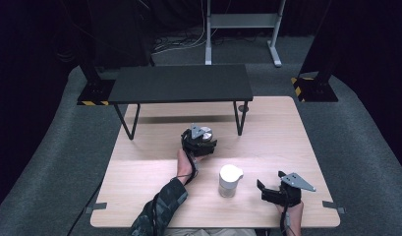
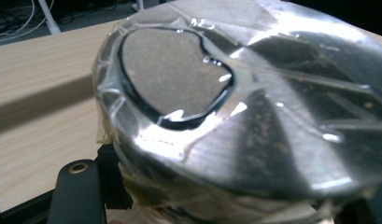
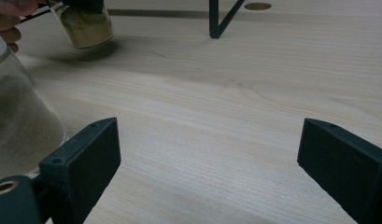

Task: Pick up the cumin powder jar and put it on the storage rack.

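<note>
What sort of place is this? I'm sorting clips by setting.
Probably a lab or recording studio, not a kitchen: dark curtains surround a carpeted floor, hazard-striped stand bases flank the wooden table, and loose cables lie behind.

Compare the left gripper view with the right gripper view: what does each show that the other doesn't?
Left gripper view alone: the foil-sealed top of a jar up close, with a dark oval window.

Right gripper view alone: the right tongs wide open with nothing between them, a white-capped jar of powder at the left edge, a black shelf leg, and that small jar from the side, held by the left tongs.

Both: the wooden table.
</note>
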Action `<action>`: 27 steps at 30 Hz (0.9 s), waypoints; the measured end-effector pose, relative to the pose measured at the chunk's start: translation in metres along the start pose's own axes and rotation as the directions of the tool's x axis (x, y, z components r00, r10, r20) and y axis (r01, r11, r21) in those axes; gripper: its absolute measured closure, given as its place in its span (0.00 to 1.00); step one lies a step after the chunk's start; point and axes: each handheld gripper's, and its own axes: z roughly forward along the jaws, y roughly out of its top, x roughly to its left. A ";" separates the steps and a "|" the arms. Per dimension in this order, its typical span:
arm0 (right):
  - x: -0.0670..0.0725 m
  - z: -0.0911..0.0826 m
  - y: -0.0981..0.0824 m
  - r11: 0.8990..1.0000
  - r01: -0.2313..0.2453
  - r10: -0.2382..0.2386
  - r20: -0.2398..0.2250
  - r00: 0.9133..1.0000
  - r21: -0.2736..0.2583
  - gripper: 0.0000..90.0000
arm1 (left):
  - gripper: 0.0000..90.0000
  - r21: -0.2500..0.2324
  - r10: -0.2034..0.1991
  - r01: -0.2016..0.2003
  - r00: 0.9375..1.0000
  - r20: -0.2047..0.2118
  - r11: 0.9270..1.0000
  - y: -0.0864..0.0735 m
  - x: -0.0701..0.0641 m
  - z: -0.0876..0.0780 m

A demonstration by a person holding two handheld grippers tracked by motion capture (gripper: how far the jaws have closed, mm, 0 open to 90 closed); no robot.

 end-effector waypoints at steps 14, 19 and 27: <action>0.002 0.000 -0.001 1.000 0.003 -0.003 0.012 1.000 -0.004 0.06 | 0.34 -0.006 -0.013 0.013 1.000 -0.004 1.000 -0.004 0.013 -0.028; -0.001 0.000 0.000 1.000 -0.019 0.019 0.005 1.000 -0.004 0.06 | 0.34 -0.006 -0.025 0.024 1.000 -0.016 1.000 -0.007 0.019 -0.038; 0.001 0.000 0.000 1.000 -0.020 0.020 0.014 1.000 0.000 0.05 | 0.34 0.001 -0.037 0.037 0.999 -0.026 0.999 -0.014 0.029 -0.053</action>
